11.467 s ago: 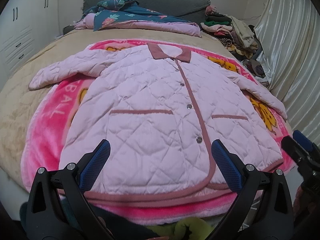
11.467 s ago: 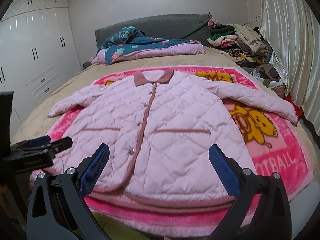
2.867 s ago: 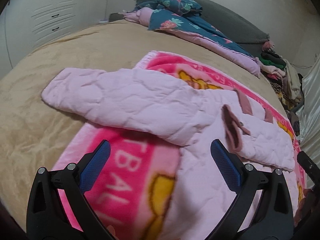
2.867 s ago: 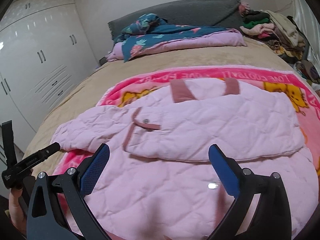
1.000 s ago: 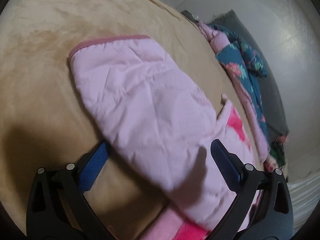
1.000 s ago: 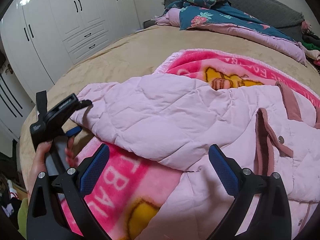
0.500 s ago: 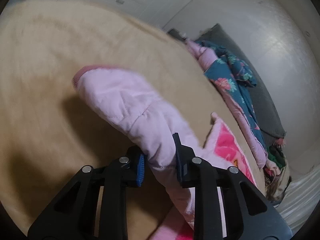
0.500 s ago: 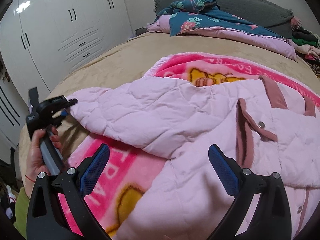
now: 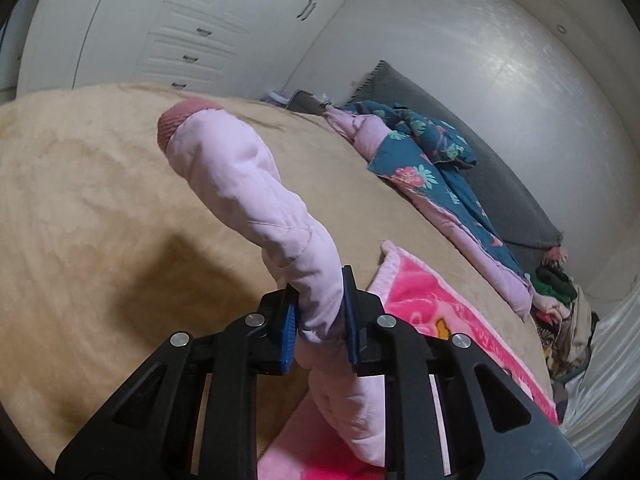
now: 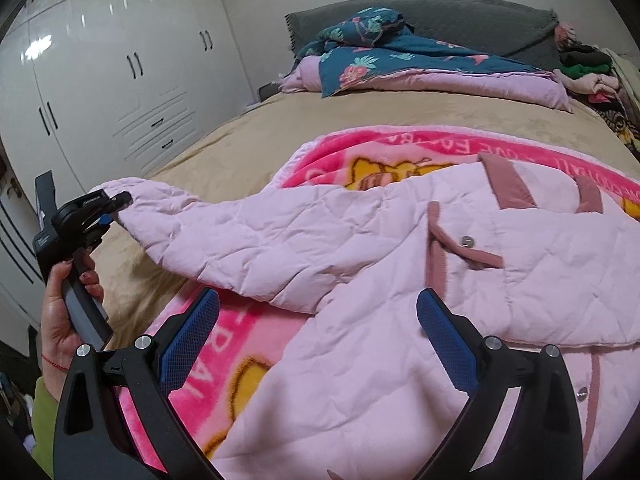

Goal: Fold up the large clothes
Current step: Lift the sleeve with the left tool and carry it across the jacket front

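The left gripper (image 9: 318, 318) is pinching the pink jacket's (image 10: 460, 280) sleeve (image 9: 256, 208) clear of the bed's (image 10: 248, 136) left edge; the right gripper (image 10: 318, 340), jaws wide apart, is hovering over the jacket's body.

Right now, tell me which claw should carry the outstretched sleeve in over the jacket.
Left. The left claw is already shut on the sleeve near its cuff; the right claw hangs open above the jacket, gripping nothing.

Tan bed (image 10: 248, 136) under pink cartoon blanket (image 10: 332, 152); floral teal quilt (image 10: 384, 52) against grey headboard (image 10: 460, 12); clothes pile (image 10: 588, 68) far right; white wardrobe (image 10: 120, 80) at left.
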Motion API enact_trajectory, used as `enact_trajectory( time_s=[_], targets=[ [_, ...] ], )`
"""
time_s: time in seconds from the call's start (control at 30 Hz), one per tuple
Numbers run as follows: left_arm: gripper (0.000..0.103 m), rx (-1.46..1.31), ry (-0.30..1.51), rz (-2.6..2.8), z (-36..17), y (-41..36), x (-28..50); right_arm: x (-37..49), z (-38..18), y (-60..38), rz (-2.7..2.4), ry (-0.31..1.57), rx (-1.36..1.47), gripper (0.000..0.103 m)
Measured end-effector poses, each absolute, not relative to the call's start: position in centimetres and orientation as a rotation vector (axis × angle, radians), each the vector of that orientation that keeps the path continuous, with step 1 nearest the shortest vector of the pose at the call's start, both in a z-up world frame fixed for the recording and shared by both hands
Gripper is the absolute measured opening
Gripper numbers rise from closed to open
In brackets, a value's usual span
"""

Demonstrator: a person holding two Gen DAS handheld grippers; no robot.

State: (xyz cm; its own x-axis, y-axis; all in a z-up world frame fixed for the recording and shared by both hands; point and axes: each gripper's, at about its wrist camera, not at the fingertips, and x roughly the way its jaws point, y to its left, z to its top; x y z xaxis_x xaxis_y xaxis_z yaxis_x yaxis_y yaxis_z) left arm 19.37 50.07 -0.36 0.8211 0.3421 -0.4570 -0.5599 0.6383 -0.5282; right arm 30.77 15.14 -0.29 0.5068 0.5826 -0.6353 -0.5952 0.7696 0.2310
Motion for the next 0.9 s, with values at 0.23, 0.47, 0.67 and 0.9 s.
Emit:
enact_trajectory(
  time_s=[0.23,0.47,0.67,0.9],
  targets=[
    [0.009,-0.649,0.302,0.453,2.7,46.7,20.0,31.0,0.6,12.0,0.663,0.737,0.022,0.098],
    [0.009,-0.556,0.273,0.378,5.9,41.4,20.2,30.3,1.8,7.8,0.621,0.697,0.065,0.098],
    [0.009,-0.492,0.276,0.339,7.3,37.7,20.1,29.9,2.3,4.0,0.607,0.695,0.118,0.098],
    [0.008,-0.516,0.295,0.289,7.8,34.8,19.8,29.3,1.5,-0.1,0.563,0.704,0.147,0.098]
  ],
)
